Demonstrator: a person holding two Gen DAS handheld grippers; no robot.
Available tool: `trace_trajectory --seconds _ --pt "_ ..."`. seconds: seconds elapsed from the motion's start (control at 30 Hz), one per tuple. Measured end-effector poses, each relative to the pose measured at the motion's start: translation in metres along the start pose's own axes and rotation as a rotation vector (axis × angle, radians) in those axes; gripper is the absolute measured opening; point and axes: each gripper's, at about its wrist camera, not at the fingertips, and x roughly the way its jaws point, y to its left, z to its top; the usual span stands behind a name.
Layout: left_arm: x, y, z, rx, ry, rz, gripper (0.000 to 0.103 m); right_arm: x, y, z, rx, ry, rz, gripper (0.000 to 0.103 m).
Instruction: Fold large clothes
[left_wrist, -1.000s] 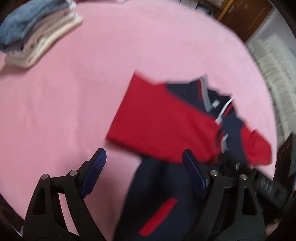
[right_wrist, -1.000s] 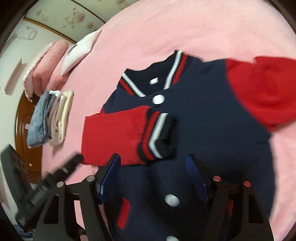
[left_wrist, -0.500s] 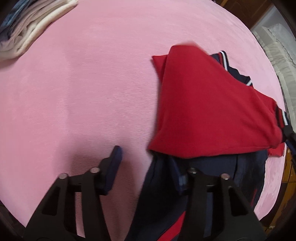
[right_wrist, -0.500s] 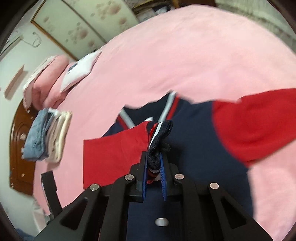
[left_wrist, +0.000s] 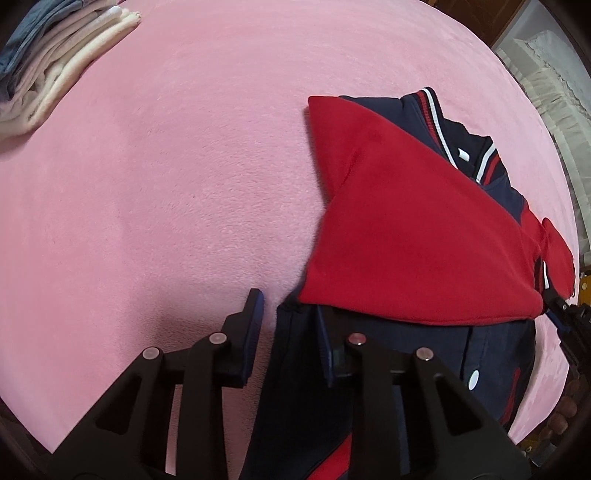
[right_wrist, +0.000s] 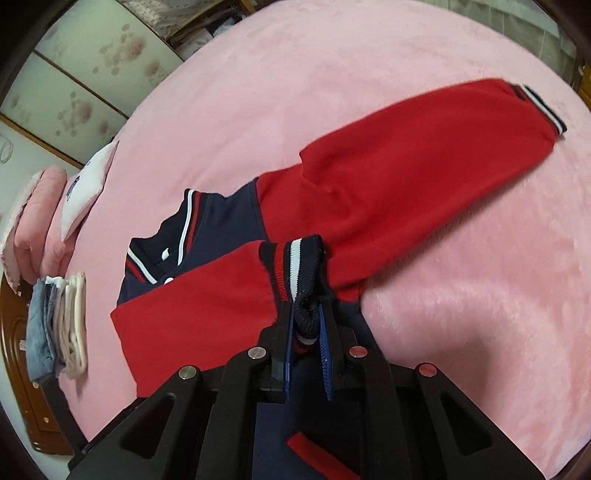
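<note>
A navy varsity jacket (left_wrist: 306, 402) with red sleeves lies on a pink bed (left_wrist: 166, 184). One red sleeve (left_wrist: 406, 236) is folded across its chest. My left gripper (left_wrist: 288, 325) is partly open at the jacket's side edge, with the navy fabric between its fingers; the jaws are not closed. My right gripper (right_wrist: 308, 325) is shut on the striped cuff (right_wrist: 295, 264) of the folded sleeve (right_wrist: 192, 317). The other red sleeve (right_wrist: 424, 162) stretches out flat to the right on the bed.
A stack of folded clothes (left_wrist: 55, 66) lies at the far left of the bed; it also shows in the right wrist view (right_wrist: 59, 325). Pink and white pillows (right_wrist: 55, 206) sit beyond it. A wooden headboard (right_wrist: 14, 369) and a papered wall (right_wrist: 74, 74) border the bed.
My right gripper closed on the striped cuff and pulled the sleeve across the jacket. My left gripper narrowed and moved onto the jacket's side edge.
</note>
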Motion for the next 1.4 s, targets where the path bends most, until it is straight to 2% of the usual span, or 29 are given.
trace_trajectory --seconds 0.1,0.2,0.23,0.27,0.33,0.4,0.43,0.47,0.53,0.6,0.7,0.73,0.77,0.87,0.93,1.03,1.13,1.2,1.23,1.33,1.4 --pt "-0.005 0.001 0.002 0.005 0.006 -0.008 0.025 -0.01 0.01 0.002 -0.065 -0.064 -0.057 0.014" --pt "-0.02 -0.004 -0.002 0.033 -0.015 -0.023 0.025 -0.026 0.021 0.003 -0.119 -0.126 -0.089 0.025" --pt "-0.026 -0.005 -0.005 0.051 -0.021 -0.03 0.025 -0.029 0.027 0.003 -0.135 -0.139 -0.096 0.041" --pt "-0.033 -0.01 -0.005 0.065 -0.027 -0.038 0.025 -0.033 0.035 0.003 -0.147 -0.153 -0.093 0.05" --pt "-0.041 -0.017 -0.008 0.088 -0.04 -0.083 0.025 -0.039 0.044 0.0 -0.168 -0.159 -0.048 0.05" --pt "-0.045 -0.029 -0.007 0.09 -0.041 -0.157 0.025 -0.038 0.051 -0.008 -0.182 -0.1 0.063 0.05" --pt "-0.042 -0.032 -0.005 0.076 -0.034 -0.206 0.025 -0.029 0.057 -0.014 -0.186 -0.039 0.145 0.049" --pt "-0.044 -0.04 0.002 0.065 -0.023 -0.222 0.025 -0.021 0.063 -0.02 -0.192 0.001 0.195 0.041" --pt "-0.037 -0.042 0.008 0.044 -0.011 -0.236 0.025 -0.004 0.087 -0.035 -0.217 0.051 0.238 0.026" --pt "-0.022 -0.044 0.016 0.016 -0.003 -0.245 0.025 0.016 0.102 -0.049 -0.241 0.096 0.249 0.022" --pt "-0.004 -0.048 0.033 -0.001 0.025 -0.182 0.022 0.04 0.113 -0.056 -0.216 0.13 0.262 0.021" --pt "0.002 -0.047 0.035 -0.001 0.032 -0.14 0.009 0.045 0.114 -0.058 -0.202 0.137 0.267 0.021" --pt "0.009 -0.044 0.037 -0.004 0.039 -0.103 0.001 0.049 0.114 -0.058 -0.192 0.137 0.264 0.021" --pt "0.022 -0.029 0.041 -0.054 0.042 -0.147 0.001 0.057 0.113 -0.055 -0.203 0.136 0.244 0.021" --pt "0.024 -0.025 0.044 -0.031 0.028 -0.127 0.001 0.058 0.114 -0.056 -0.216 0.13 0.236 0.021" --pt "0.026 -0.028 0.046 0.004 0.031 -0.127 0.001 0.037 0.099 -0.058 -0.234 0.102 0.187 0.021" --pt "0.025 -0.031 0.044 0.025 0.031 -0.108 0.001 0.026 0.079 -0.049 -0.191 0.079 0.124 0.021" --pt "0.027 -0.033 0.046 0.02 0.034 -0.112 0.001 0.024 0.058 -0.043 -0.162 0.04 0.069 0.012" --pt "0.026 -0.032 0.045 0.014 0.035 -0.117 0.001 0.023 0.047 -0.042 -0.145 0.031 0.061 0.0" --pt "0.028 -0.035 0.046 0.019 0.039 -0.119 0.001 0.021 0.02 -0.038 -0.079 0.032 0.109 0.0" --pt "0.026 -0.036 0.045 0.038 0.039 -0.111 0.001 0.016 0.027 -0.04 -0.156 0.007 0.062 0.0"
